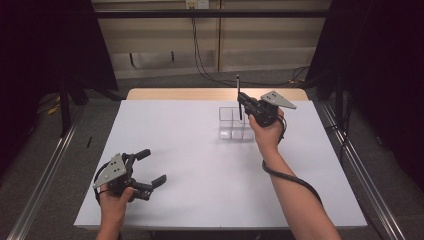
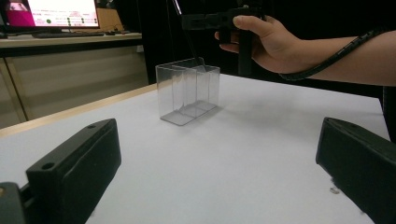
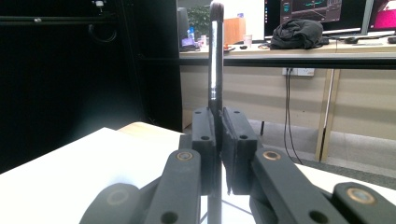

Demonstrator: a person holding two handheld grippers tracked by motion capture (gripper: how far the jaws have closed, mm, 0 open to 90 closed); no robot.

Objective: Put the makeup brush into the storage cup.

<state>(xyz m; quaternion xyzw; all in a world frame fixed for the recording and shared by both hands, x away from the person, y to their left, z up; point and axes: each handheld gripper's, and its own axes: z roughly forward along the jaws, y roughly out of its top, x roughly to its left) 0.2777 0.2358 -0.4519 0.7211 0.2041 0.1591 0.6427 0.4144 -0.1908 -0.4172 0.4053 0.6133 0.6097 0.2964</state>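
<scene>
Gripping one pen (image 1: 238,95), right tool (image 1: 242,101), one clear box (image 1: 234,124), left tool (image 1: 151,167) wide apart.

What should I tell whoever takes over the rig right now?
Right claw: shut on a pen, held upright over the clear box, lower end in or just above its far right compartment.
Left claw: open, holding nothing, near the table's front left.
Done: pen gripped and brought to the box.
Left: lower the pen in and release it.
</scene>
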